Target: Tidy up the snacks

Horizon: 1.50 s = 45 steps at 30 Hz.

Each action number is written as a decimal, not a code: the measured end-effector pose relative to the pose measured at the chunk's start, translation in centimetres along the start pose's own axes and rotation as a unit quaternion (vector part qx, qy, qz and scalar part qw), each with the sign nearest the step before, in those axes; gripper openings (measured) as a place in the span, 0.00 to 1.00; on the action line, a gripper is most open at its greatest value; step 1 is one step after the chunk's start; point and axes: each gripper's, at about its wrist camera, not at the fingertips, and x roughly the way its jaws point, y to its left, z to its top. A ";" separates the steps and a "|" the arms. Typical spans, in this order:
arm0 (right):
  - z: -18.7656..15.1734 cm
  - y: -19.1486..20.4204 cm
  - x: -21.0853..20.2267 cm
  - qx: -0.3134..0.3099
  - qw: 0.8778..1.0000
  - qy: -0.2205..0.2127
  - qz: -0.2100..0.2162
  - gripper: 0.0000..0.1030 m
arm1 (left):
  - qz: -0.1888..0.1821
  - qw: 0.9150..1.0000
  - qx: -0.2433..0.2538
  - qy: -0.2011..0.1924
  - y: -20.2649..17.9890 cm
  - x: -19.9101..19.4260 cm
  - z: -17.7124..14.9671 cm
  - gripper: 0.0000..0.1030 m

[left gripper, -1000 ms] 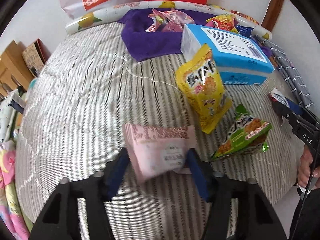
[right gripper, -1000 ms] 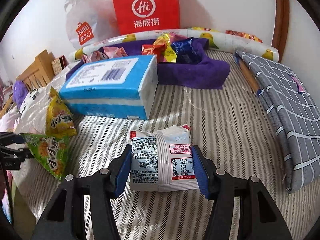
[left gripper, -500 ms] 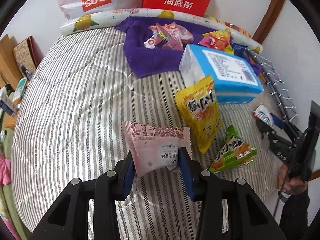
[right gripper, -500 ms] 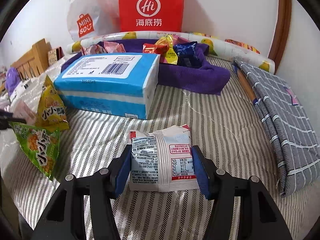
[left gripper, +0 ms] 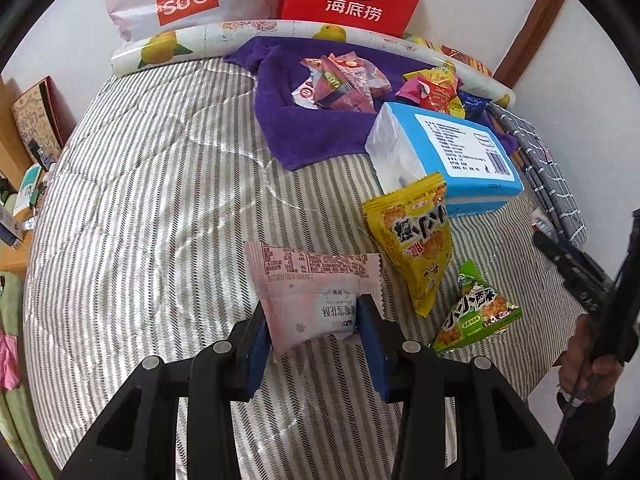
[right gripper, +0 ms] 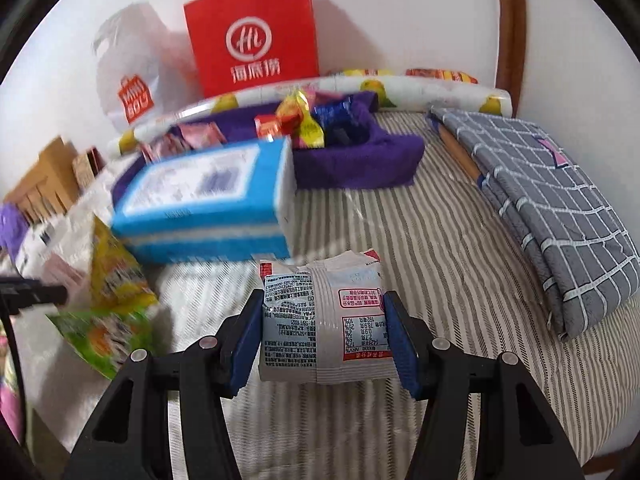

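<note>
**Ana:** On the purple towel (left gripper: 304,136) at the back, two little heaps are already sitting: pinkish packets (left gripper: 344,86) to one side, bright candies (left gripper: 434,90) to the other. I'm reading that as the sorted part.

**Ben:** And what's lying unsorted?

**Ana:** Near the blue box (left gripper: 452,156), a yellow bag (left gripper: 416,236) and a green bag (left gripper: 478,314) are lying loose on the striped bed (left gripper: 140,220). Two more packs are sitting in the grippers. So I'm judging it roughly halfway, with at least four things to go.

**Ben:** What's the left gripper (left gripper: 316,336) doing?

**Ana:** It has just been closing, and it's pinching a pink pack (left gripper: 310,292) between narrow jaws, the blue pads pressing both sides. The pack is hanging above the bed, short of the towel.

**Ben:** The right one?

**Ana:** The right gripper (right gripper: 324,332) is gripping a white pack (right gripper: 322,320), pads squeezing its sides, jaws somewhat wider than the left's. It's hovering over the stripes, the box just beyond and the towel well behind that. The picture is smearing on the left side there.
</note>
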 end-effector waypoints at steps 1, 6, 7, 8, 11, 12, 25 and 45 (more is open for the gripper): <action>0.5 0.4 -0.6 0.001 1.000 -0.008 0.001 0.56 | 0.002 1.000 -0.001 -0.002 0.0 -0.3 0.2 0.38; 3.1 1.3 -2.6 0.002 0.999 -0.038 0.016 0.56 | 0.014 1.000 -0.012 -0.019 -0.1 -1.9 1.0 0.38; 3.7 1.3 -3.0 0.001 0.999 -0.046 0.023 0.56 | 0.017 0.999 -0.014 -0.025 -0.3 -2.3 1.1 0.38; 4.3 1.4 -3.5 -0.001 0.998 -0.055 0.029 0.56 | 0.019 0.999 -0.018 -0.029 -0.4 -2.6 1.3 0.38; 5.7 1.5 -4.7 -0.012 0.996 -0.076 0.041 0.56 | 0.026 0.998 -0.033 -0.036 -0.8 -3.3 1.8 0.38; 6.0 1.4 -5.0 -0.015 0.996 -0.080 0.044 0.56 | 0.026 0.998 -0.037 -0.037 -0.9 -3.4 1.9 0.38; 9.5 -0.4 -6.9 -0.018 0.996 -0.078 0.049 0.56 | 0.000 0.996 -0.069 -0.060 -5.0 -6.0 5.2 0.38; 14.6 3.5 -4.9 -0.009 0.995 -0.093 0.038 0.56 | -0.020 0.996 0.009 -0.088 -5.6 -6.0 14.3 0.38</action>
